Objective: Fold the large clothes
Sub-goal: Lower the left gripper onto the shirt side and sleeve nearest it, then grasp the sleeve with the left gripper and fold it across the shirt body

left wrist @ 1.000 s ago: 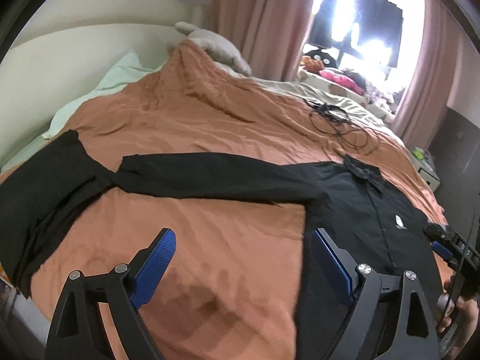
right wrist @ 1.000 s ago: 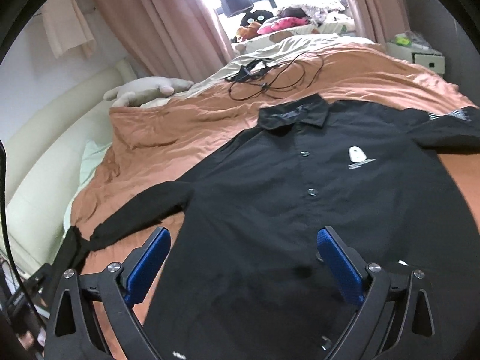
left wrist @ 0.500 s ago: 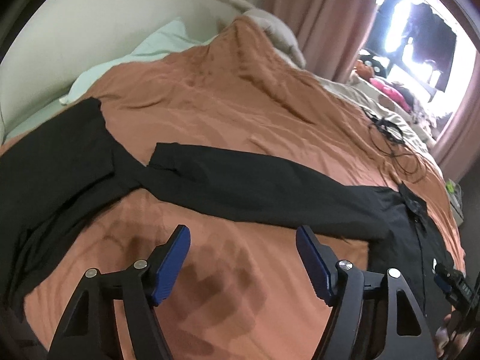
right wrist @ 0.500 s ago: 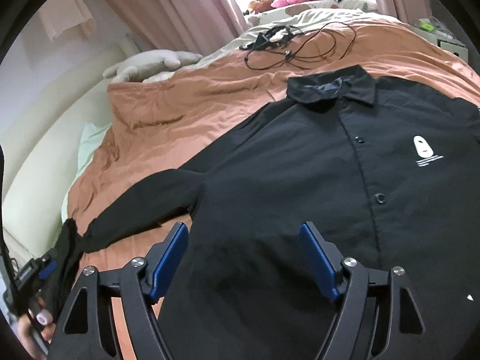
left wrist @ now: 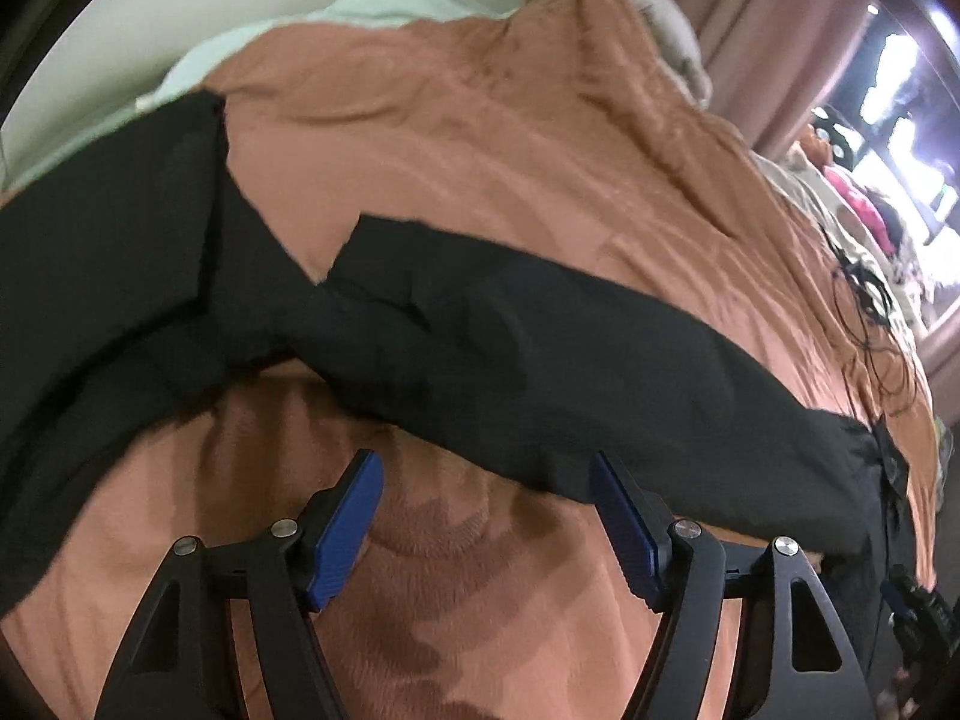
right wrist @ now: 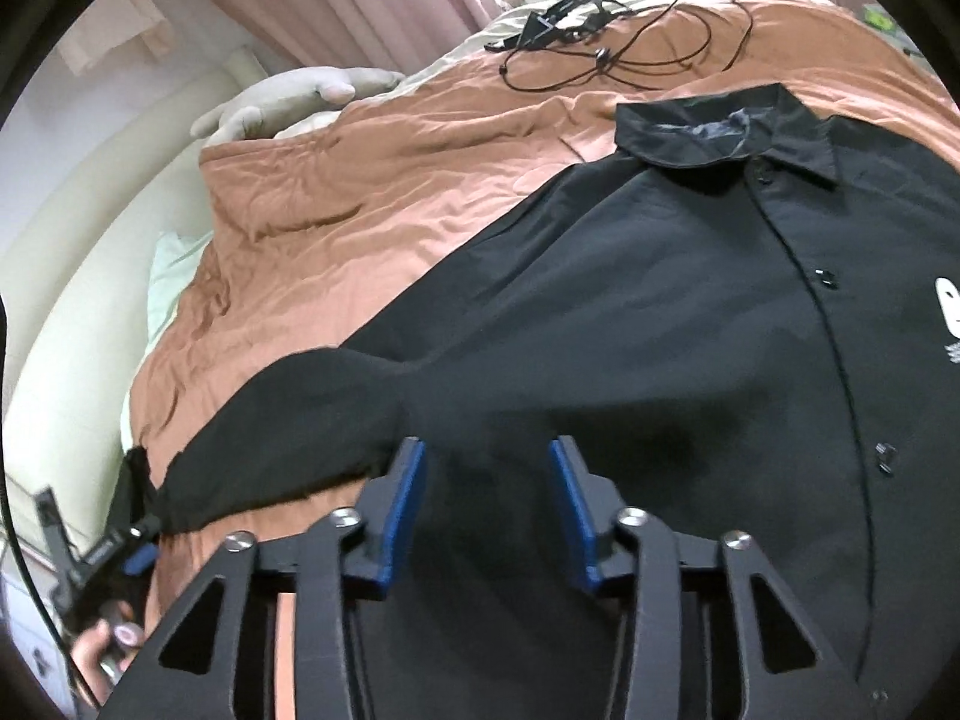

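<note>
A: Where's the shirt [right wrist: 690, 330]?

B: Spread face up on the bed [right wrist: 372, 192], buttoned, collar [right wrist: 726, 129] toward the window end. Its sleeve [left wrist: 540, 360] runs out from the body toward the pillow end, the cuff lying against another dark garment [left wrist: 102, 276].

A: And the grippers?

B: Both released, holding nothing. The left gripper [left wrist: 486, 516] sits low at the sleeve's near edge, fingers either side of bare bedding. The right gripper [right wrist: 486, 492] hangs over the body just beside the armpit.

A: So how should the fold start?

B: I'd say pinch the sleeve edge cleanly, one layer only, clear of the bedding. Grip near the armpit with the right so the fold line stays straight, then carry the sleeve across toward the buttons [right wrist: 825, 277] without dragging that other garment along.
</note>
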A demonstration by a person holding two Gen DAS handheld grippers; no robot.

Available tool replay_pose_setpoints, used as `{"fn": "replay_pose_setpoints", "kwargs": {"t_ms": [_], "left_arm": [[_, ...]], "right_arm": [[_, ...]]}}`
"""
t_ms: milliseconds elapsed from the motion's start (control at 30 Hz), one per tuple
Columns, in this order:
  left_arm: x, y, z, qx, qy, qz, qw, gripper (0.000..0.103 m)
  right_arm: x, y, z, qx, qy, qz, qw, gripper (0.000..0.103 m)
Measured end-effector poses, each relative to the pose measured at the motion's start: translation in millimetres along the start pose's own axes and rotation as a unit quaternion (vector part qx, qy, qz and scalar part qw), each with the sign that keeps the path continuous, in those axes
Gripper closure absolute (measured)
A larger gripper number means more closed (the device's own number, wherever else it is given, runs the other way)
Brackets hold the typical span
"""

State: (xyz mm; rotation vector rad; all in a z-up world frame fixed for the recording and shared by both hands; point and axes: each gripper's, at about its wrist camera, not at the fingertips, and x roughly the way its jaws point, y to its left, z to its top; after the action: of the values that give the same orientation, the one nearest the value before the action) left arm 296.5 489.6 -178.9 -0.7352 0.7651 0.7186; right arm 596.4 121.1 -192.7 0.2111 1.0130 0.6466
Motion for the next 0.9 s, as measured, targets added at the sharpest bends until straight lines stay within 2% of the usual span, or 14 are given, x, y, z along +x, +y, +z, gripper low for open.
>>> {"fn": "replay_pose_setpoints", "kwargs": {"t_ms": [100,200,267,333,400,500,600,700,800,900], "left_arm": [[17.2,6.8,2.5,-0.023,0.009,-0.007,0.9997,0.031],[23.7,6.4,5.8,-0.026,-0.008,0.009,0.9996,0.036],[25.6,6.4,10.2,-0.028,-0.015,0.016,0.9994,0.053],[28.1,10.7,13.6,-0.043,-0.01,0.009,0.999,0.087],[26.0,12.4,16.2,-0.052,-0.01,0.002,0.9986,0.095],[11.8,5.5,20.7,-0.045,-0.025,-0.003,0.9987,0.099],[-9.4,-5.0,29.3,-0.03,-0.048,-0.019,0.9982,0.1],[-33.9,-19.1,38.4,-0.019,-0.067,-0.032,0.997,0.101],[-63.6,-37.1,48.5,-0.015,-0.087,-0.061,0.9942,0.101],[-96.6,-62.7,55.6,0.002,-0.111,-0.089,0.9898,0.101]], "right_arm": [[5.5,-2.5,5.6,0.012,0.0,0.014,1.0,0.072],[11.3,-3.6,11.7,0.02,-0.001,0.026,0.999,0.084],[15.4,-0.9,15.9,0.018,-0.002,0.033,0.999,0.088],[22.5,5.1,18.6,0.013,0.0,0.047,0.999,0.089],[31.8,8.2,17.2,0.014,0.01,0.057,0.998,0.089],[56.6,10.1,7.8,0.013,0.045,0.061,0.997,0.088],[75.5,5.1,-2.6,0.008,0.074,0.042,0.996,0.089],[66.9,3.0,0.7,0.021,0.086,0.053,0.995,0.09],[42.3,-1.5,3.5,0.031,0.077,0.067,0.994,0.088],[13.0,-9.4,2.4,0.035,0.061,0.063,0.996,0.081]]}}
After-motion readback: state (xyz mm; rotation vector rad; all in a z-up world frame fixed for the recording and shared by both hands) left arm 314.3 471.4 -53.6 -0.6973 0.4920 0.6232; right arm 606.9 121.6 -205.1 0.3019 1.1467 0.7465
